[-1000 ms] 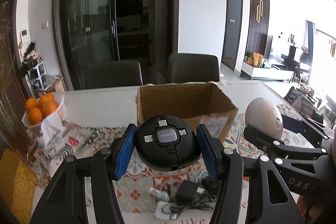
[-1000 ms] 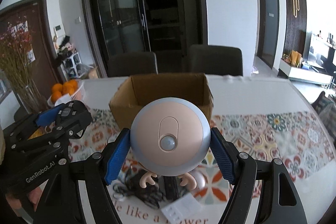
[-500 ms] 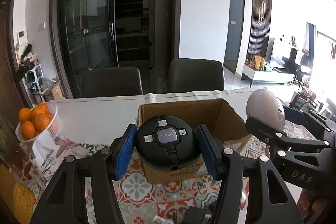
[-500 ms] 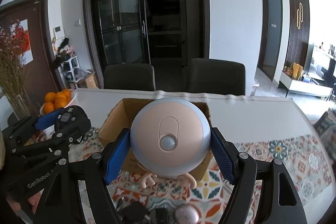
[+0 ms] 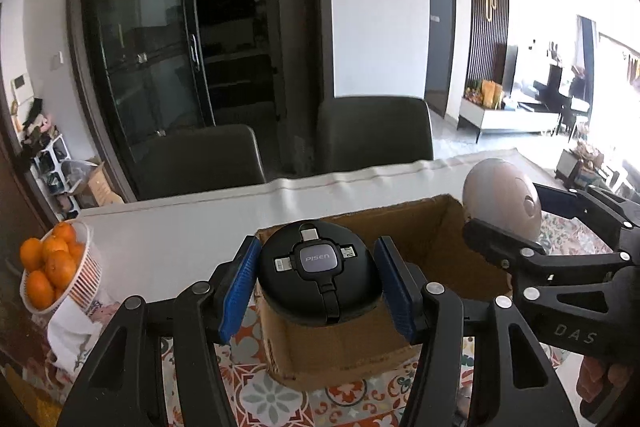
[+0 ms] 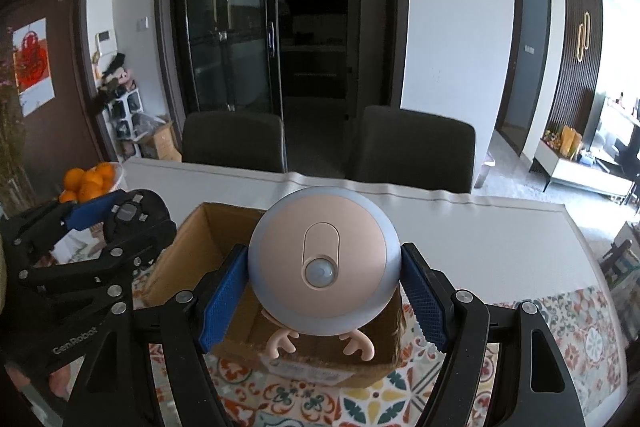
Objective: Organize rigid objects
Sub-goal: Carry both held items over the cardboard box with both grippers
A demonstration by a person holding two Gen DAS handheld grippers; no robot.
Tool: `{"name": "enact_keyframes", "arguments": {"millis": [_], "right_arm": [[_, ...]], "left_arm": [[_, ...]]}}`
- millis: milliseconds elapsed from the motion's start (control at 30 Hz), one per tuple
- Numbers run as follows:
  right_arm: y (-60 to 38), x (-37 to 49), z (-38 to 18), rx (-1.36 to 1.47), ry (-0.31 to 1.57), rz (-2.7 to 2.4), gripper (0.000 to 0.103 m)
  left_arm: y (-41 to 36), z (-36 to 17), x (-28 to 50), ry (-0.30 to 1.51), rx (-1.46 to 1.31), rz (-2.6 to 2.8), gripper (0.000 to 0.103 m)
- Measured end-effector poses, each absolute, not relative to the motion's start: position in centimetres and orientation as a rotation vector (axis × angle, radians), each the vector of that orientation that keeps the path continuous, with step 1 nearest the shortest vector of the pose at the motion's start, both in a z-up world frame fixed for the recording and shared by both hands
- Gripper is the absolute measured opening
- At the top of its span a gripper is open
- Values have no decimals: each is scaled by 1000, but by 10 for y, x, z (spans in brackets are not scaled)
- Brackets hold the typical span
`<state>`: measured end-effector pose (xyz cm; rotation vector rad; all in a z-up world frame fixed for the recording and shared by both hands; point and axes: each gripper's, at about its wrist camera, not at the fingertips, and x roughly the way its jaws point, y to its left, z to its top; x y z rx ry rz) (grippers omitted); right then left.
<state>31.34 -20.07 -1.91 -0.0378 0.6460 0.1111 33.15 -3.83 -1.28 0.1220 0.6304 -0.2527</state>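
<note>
My left gripper (image 5: pixel 316 277) is shut on a round black PISEN cable hub (image 5: pixel 318 273) and holds it above the near wall of an open cardboard box (image 5: pixel 436 239). My right gripper (image 6: pixel 322 287) is shut on a round pink and grey sensor light with antlers (image 6: pixel 324 261), held above the same box (image 6: pixel 188 255). The right gripper and its light also show in the left wrist view (image 5: pixel 502 205), over the box's right wall. The left gripper with the hub shows in the right wrist view (image 6: pixel 132 217), left of the box.
The box stands on a patterned table runner (image 6: pixel 576 319) on a white table (image 5: pixel 180 235). A white basket of oranges (image 5: pixel 52 269) sits at the table's left. Two dark chairs (image 6: pixel 412 149) stand behind the far edge.
Both grippers have risen and moved forward with their loads, from above the loose items on the runner to above the box. The box now sits lower and closer in both views.
</note>
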Motion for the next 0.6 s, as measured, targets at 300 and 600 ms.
{"name": "enact_keyframes", "arguments": {"millis": [300,600], "right_arm": [[-212,352,-53,-6,773,124,75],[-217,362,-75,-1,837,117,75]], "left_arm": [[-50,-42,363,760,137,-285,58],[-55,-54,366,802,167,-267,58]]}}
